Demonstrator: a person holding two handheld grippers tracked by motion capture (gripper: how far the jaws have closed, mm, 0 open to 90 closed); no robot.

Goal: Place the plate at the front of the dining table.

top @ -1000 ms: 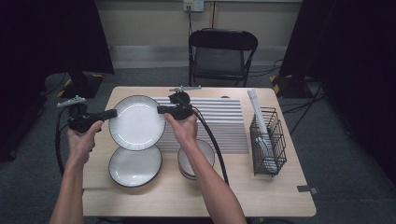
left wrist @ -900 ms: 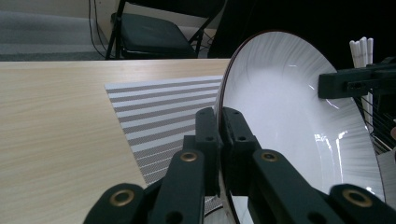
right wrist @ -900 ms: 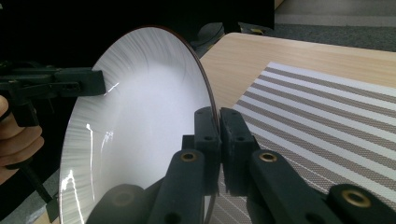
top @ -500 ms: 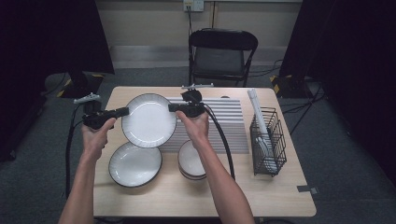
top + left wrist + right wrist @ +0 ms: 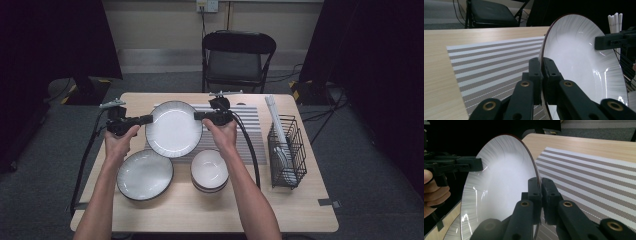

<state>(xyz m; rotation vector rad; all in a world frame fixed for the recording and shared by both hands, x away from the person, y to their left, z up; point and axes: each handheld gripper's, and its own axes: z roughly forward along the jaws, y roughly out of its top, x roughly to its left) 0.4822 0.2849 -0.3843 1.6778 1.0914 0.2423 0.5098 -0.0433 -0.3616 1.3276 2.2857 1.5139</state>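
At the left of the high view, the left gripper (image 5: 148, 119) reaches in level from the table's left side, its jaws pinching the left rim of the large white plate (image 5: 173, 128). In the left gripper view the same jaws (image 5: 541, 65) are pressed together on the plate's (image 5: 584, 65) dark-edged rim, one pad on each face.

The plate is round, so it has no long axis; it hangs in the air between the two grippers, above the left part of the striped placemat (image 5: 252, 131) and clear of the wooden table (image 5: 300, 200). It is tilted, its hollow white face turned up and toward the person, its far edge higher than its near edge.

Below it on the table lie a second plate (image 5: 145, 174), near the left front, and just to its right a stack of bowls (image 5: 210, 170).

The right gripper (image 5: 199, 116) pinches the plate's right rim from the opposite side; in the right gripper view its jaws (image 5: 541, 185) close on the plate's (image 5: 501, 187) edge, with the placemat (image 5: 594, 177) lying beyond.

Farthest right stands a black wire rack (image 5: 286, 150) holding a few white pieces, well apart from the plate
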